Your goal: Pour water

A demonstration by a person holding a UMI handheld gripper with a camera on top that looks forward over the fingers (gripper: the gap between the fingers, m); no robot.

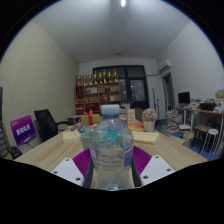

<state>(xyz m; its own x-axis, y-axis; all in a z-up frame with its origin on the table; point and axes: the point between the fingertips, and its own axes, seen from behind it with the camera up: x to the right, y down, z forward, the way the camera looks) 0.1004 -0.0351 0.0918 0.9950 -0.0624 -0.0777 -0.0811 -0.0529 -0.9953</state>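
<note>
**Water bottle held at the middle of an office worktop view**

A pale-walled room with a white ceiling fills the upper half of the frame, a ceiling light (123, 3) glowing at the top centre. Against the far wall, at centre, stands a dark shelf unit (100, 92) with gold-coloured objects along its upper level (too small to identify). A dark doorway or cabinet (135, 90) sits just right of it. At centre left a black office chair (45, 122) stands behind a purple sign (22, 129) with white lettering that cannot be read. On the right side a desk (205, 118) carries a monitor (184, 98) and assorted clutter.

The wooden worktop (45, 150) spreads across the lower half of the frame. Small items lie on its far part, among them a yellowish box (143, 135) just right of centre.

The water bottle (111, 150) stands upright at lower centre, clear plastic with a white cap and ribbed sides, its upper part rising above the worktop's far edge in the frame. It sits between the two fingers of the claw (111, 172), whose magenta pads (82, 160) show at either side of the bottle's body. The white fingertips (68, 172) flank its lower part at bottom left and bottom right. The pads appear pressed against the bottle on both sides, so the claw is grasping it; the bottle's base is hidden below the frame edge.
</note>
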